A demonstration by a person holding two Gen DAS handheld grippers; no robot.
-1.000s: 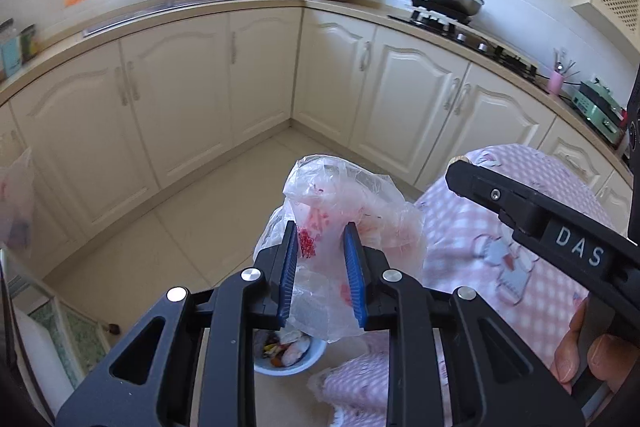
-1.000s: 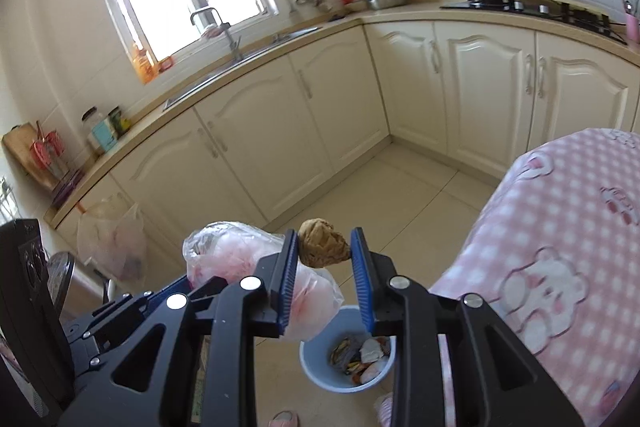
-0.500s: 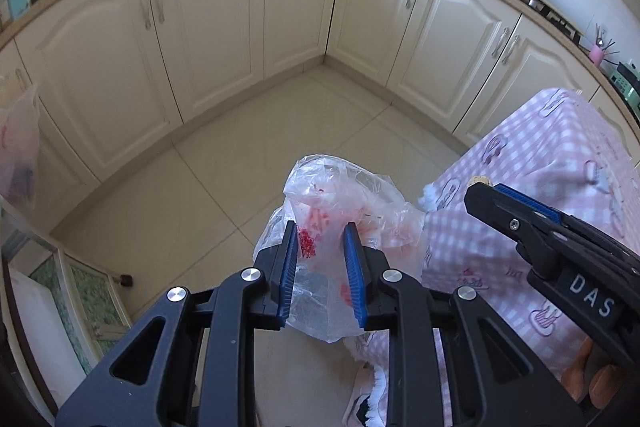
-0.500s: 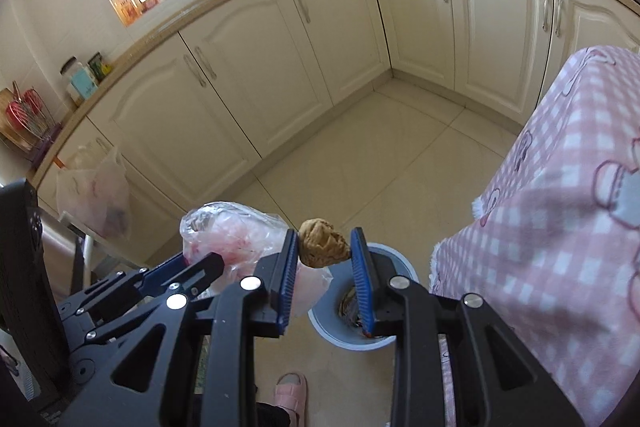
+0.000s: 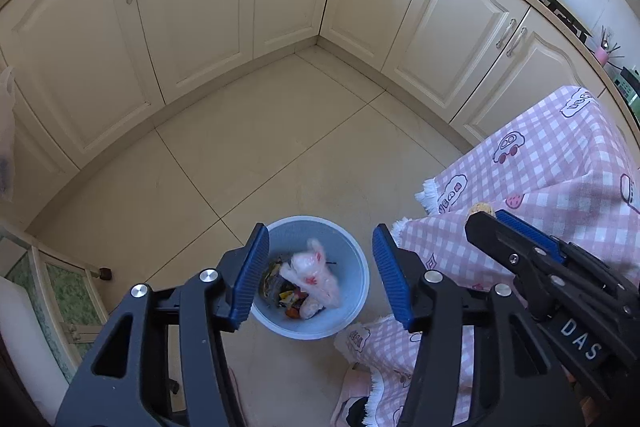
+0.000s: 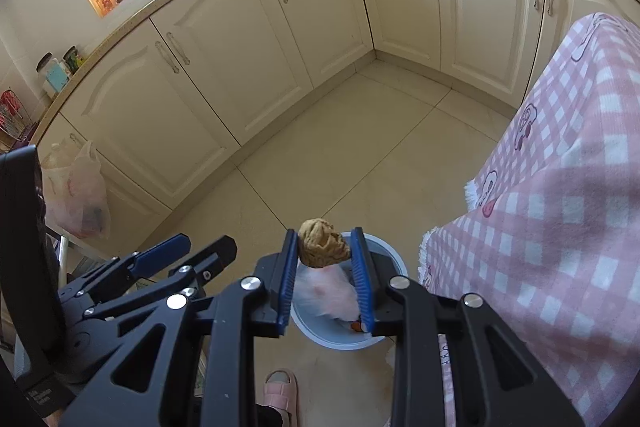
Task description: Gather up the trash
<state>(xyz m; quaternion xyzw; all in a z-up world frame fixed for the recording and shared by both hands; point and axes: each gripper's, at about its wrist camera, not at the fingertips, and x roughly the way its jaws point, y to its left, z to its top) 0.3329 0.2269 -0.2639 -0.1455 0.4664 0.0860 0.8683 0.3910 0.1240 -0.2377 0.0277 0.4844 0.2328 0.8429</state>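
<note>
Crumpled brown paper wad (image 6: 323,243): clamped in right tool (image 6: 325,279), above pale blue bin (image 5: 352,255) on floor; off-centre release risks a miss; clear plastic bag (image 5: 314,279), red-printed, blurred, inside bin; left tool (image 5: 318,277) opening, nothing between its pads; checked tablecloth (image 5: 560,155) adjacent.

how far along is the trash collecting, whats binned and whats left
Done: the crumpled plastic bag lies in the blue bin on top of other scraps; the left hand-held gripper is opening above it with nothing between its pads. In hand: the right hand-held gripper is clamped on a brown crumpled wad over the bin. Left: releasing that wad.
</note>
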